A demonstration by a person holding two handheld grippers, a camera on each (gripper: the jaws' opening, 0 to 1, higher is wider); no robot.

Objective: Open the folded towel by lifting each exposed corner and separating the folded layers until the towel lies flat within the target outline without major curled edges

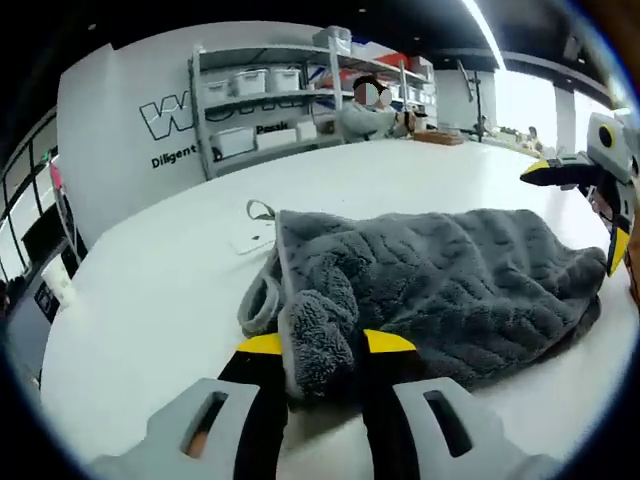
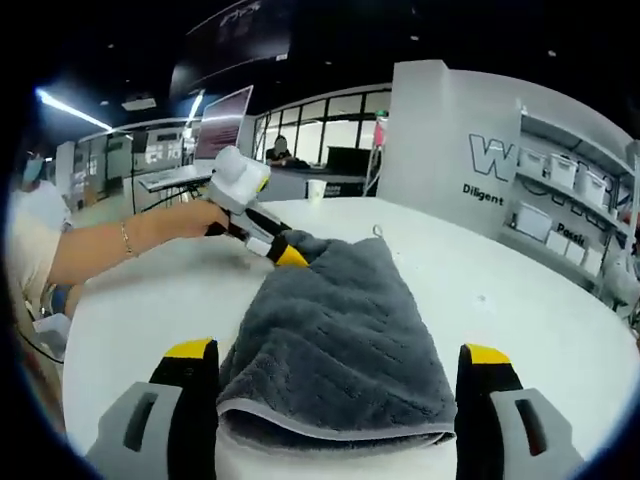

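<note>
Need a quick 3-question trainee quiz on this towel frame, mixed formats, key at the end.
1. True or false: the left claw is shut on a corner of the towel.
2. The right claw is: A) shut on the towel, B) open, straddling the towel's near edge, C) off the table.
3. Is the towel flat yet, or still folded?

Key: 1 true. 2 B. 3 Still folded and bunched.

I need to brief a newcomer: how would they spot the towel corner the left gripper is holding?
On the white table lies a grey towel. At one end, the left gripper pinches a bunched corner. It alone sits between yellow-tipped jaws.
</note>
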